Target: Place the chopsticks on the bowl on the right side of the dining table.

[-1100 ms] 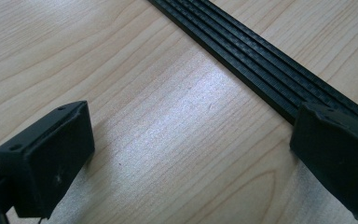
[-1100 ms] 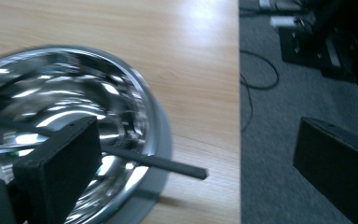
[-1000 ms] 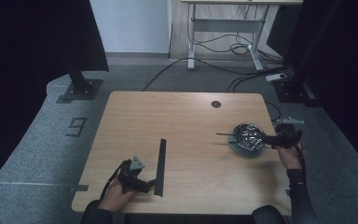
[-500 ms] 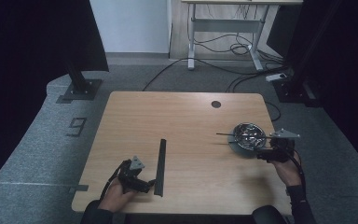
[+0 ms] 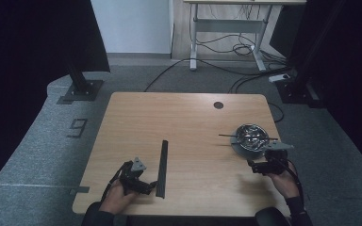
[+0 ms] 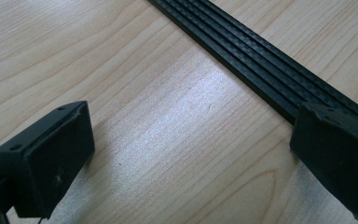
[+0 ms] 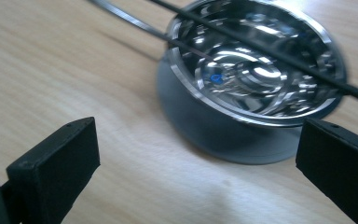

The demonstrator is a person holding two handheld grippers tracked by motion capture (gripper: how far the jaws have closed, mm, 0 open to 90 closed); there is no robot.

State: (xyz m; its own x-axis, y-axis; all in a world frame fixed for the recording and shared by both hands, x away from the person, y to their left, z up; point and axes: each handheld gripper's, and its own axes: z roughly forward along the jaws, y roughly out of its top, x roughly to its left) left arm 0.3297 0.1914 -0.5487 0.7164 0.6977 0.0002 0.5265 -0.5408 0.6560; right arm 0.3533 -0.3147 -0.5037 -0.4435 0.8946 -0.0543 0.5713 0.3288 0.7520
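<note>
High view: wooden counter (image 5: 188, 122) with a long black ribbed strip (image 5: 162, 167) lying near the front left, and a shiny metal bowl (image 5: 251, 135) toward the right edge, a thin dark rod (image 5: 226, 136) resting across its rim and jutting out to the left. Left gripper (image 5: 146, 186) parked low just beside the near end of the strip, probably to take it from the side. Right gripper (image 5: 257, 165) held just short of the bowl on the person's side, jaws aimed at its wall — likely lined up for a grasp of the bowl, or of the rod on top.

Left gripper view: jaws spread wide over bare wood, nothing between them; one pad (image 6: 338, 161) overlapping the edge of the strip (image 6: 261, 60), contact or mere overlap hard to judge from this angle. Strip running out of the top of the picture, so far end cut off there.

Right gripper view: jaws spread wide too, empty, with the bowl (image 7: 256, 79) ahead and between them but apart from both pads. Rod (image 7: 270, 51) crossing the rim, and a second, paler metal stick (image 7: 130, 21) beside it — both cut off by the picture's edges, true length and kind unclear. Small blue glint inside the bowl, lost among reflections; contents impossible to name.
</note>
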